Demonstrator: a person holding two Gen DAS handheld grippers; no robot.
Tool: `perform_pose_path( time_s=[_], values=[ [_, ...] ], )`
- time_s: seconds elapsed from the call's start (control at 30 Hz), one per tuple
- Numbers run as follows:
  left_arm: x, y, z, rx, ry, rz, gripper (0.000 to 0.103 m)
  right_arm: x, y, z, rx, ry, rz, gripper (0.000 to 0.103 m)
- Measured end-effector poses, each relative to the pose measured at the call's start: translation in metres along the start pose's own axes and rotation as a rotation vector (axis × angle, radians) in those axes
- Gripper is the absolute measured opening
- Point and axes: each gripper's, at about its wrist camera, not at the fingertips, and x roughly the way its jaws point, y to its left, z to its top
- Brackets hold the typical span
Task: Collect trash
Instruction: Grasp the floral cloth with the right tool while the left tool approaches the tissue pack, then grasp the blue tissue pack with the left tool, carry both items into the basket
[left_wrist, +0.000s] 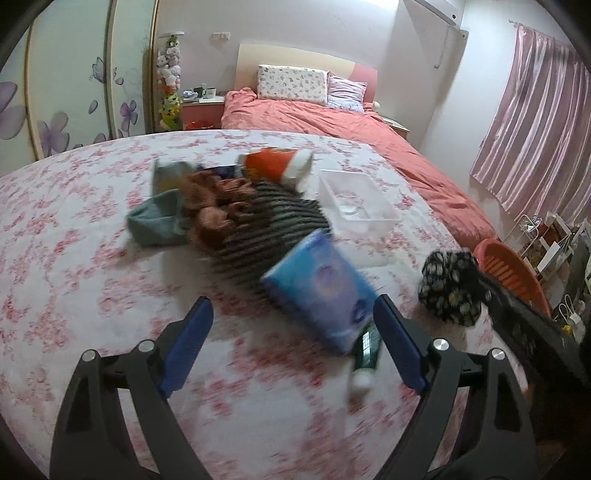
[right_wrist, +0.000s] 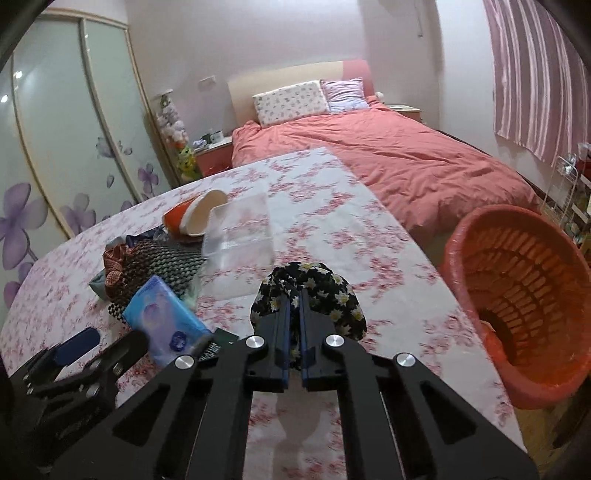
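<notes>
On the flowered tablecloth (right_wrist: 314, 206), my right gripper (right_wrist: 293, 306) pinches the black floral cloth (right_wrist: 325, 288) near the red basket (right_wrist: 517, 266). My left gripper (left_wrist: 291, 314) gapes wide, apparently touching nothing, beside a blurred blue packet (left_wrist: 317, 288).

The right gripper (right_wrist: 293, 314) has its jaws clamped together on a black cloth with white flowers (right_wrist: 314, 291), bunched on the floral tablecloth (right_wrist: 332, 229). At three o'clock from it stands an orange slatted basket (right_wrist: 517, 295). At nine o'clock lies a blue packet (right_wrist: 162, 317), with the left gripper (right_wrist: 85, 343) at eight o'clock.
</notes>
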Motion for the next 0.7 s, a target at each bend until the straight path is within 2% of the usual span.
perform_pose_path(
  time_s=[0.07, 0.13, 0.33, 0.47, 0.57, 0.7],
  values=[
    [0.008, -0.011, 0.004, 0.002, 0.005, 0.02, 0.088, -0.003, -0.006, -0.002, 0.007, -0.001, 0.001, 0.004],
    [0.021, -0.023, 0.009, 0.014, 0.017, 0.072, 0.089, -0.005, -0.009, -0.003, 0.009, 0.0, 0.003, 0.004],
    [0.043, -0.032, 0.015, 0.02, 0.051, 0.198, 0.089, -0.006, -0.021, -0.006, 0.027, 0.007, 0.019, 0.004],
    [0.041, -0.02, 0.011, 0.039, 0.054, 0.203, 0.086, -0.009, -0.026, -0.008, 0.04, 0.006, 0.032, 0.004],
    [0.034, -0.006, 0.006, 0.065, 0.048, 0.173, 0.082, -0.011, -0.028, -0.009, 0.046, 0.0, 0.037, 0.004],
    [0.023, 0.016, 0.0, 0.058, 0.047, 0.106, 0.082, -0.011, -0.029, -0.01, 0.055, -0.004, 0.043, 0.004]
  ],
)
